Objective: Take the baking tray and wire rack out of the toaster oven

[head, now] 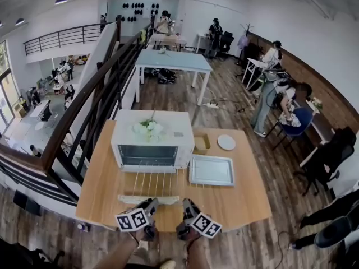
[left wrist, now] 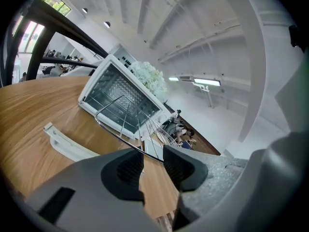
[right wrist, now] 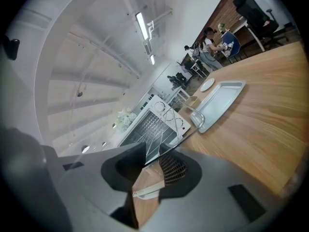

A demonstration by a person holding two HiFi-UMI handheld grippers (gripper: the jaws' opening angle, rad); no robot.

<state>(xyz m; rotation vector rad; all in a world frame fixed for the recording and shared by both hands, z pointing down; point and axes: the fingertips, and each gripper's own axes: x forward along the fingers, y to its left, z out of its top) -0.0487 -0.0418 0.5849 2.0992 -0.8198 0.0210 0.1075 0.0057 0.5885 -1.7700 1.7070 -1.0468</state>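
Gripping the near rim of the rack from two sides, the left gripper and the right gripper were seen low at the front edge of the table. In the left gripper view the jaws of the left gripper were clenched on the rack's front wire, which crossed between their tips. In the right gripper view the right gripper was likewise clamped on the same rim of the rack. The rack was held above the wood, reaching from the grippers back to the open mouth of the oven; whether its far edge rested inside could not be told. A white bar lay on the table below the rack's near end. The tray was set flat on the table just right of the oven, apart from both grippers, and was also shown in the right gripper view. Flowers were placed on top of the oven. A plate and a small box were found behind the tray.
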